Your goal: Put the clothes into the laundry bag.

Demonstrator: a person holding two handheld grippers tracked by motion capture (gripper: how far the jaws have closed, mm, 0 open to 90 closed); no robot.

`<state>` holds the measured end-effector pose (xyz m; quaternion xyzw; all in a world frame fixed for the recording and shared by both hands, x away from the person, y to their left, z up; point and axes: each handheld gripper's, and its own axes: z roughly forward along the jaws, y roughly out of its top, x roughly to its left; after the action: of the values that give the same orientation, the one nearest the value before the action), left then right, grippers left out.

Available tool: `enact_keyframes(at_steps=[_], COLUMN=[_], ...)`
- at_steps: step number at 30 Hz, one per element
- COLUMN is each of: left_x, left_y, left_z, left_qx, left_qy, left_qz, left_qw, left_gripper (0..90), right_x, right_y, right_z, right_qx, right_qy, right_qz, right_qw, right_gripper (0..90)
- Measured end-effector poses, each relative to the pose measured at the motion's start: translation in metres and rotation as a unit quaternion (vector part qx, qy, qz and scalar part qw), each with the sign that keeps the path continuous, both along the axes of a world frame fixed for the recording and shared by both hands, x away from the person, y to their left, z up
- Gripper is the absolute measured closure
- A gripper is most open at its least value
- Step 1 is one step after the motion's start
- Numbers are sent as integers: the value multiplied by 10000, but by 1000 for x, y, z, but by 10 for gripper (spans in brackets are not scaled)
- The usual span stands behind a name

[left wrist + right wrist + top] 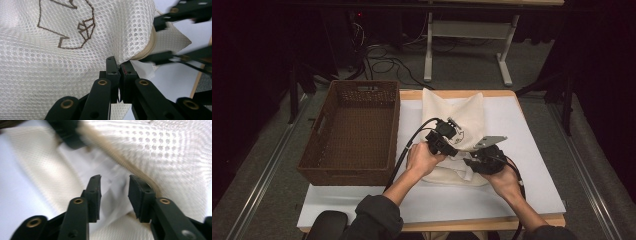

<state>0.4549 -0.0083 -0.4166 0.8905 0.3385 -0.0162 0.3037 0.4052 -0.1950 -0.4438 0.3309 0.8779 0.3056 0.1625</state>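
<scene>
A cream mesh bag (457, 115) with a brown stitched drawing lies on the white table top (522, 150), its near end bunched up between my two hands. My left gripper (119, 66) is shut on the bag's mesh (62, 62) close to its tan zipper (150, 47); from above it (451, 147) sits on the bag's left side. My right gripper (114, 182) stands open at the zipper edge (125, 162), with a fold of white cloth (113, 197) lying loose between its jaws. In the high view it (471, 162) is just right of the left one.
A brown woven basket (349, 165) stands on the table's left part, beside the bag. Bare white surface lies right of the bag and along the near edge (452, 207). Beyond the table are a metal frame (504, 65) and cables on the floor.
</scene>
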Motion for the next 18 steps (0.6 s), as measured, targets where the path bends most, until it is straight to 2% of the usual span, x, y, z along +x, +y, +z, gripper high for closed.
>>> enact_keyframes(at_steps=[3, 6, 8, 9, 12, 13, 16, 18], left_x=[0, 0, -1, -1, 0, 0, -1, -1], left_y=[0, -1, -1, -1, 1, 2, 2, 1], left_z=[0, 0, 0, 1, 2, 2, 2, 2], left_qx=[19, 25, 31, 17, -7, -7, -5, -8], left_qy=[-16, -18, -23, -20, -28, -19, -37, -11], left_qz=[6, 5, -17, -8, -30, -41, -55, -87], left_qw=[10000, 10000, 10000, 10000, 10000, 10000, 10000, 10000], left_gripper=[868, 868, 869, 868, 869, 869, 869, 870], right_x=[-14, -20, -17, -15, -5, -1, 2, 2], right_y=[-4, 0, 4, 6, 9, 11, 15, 18], right_z=[4, -4, -15, -20, -32, -36, -40, -43], right_qx=[6, -197, -460, -474, -539, -651, -766, -940], right_qy=[104, 228, 315, 301, 468, 489, 426, 291], right_qz=[129, 133, 53, -25, -211, -253, -307, -281], right_qw=[9999, 9995, 9984, 9984, 9972, 9964, 9957, 9948], right_gripper=[585, 574, 574, 575, 574, 575, 591, 653])
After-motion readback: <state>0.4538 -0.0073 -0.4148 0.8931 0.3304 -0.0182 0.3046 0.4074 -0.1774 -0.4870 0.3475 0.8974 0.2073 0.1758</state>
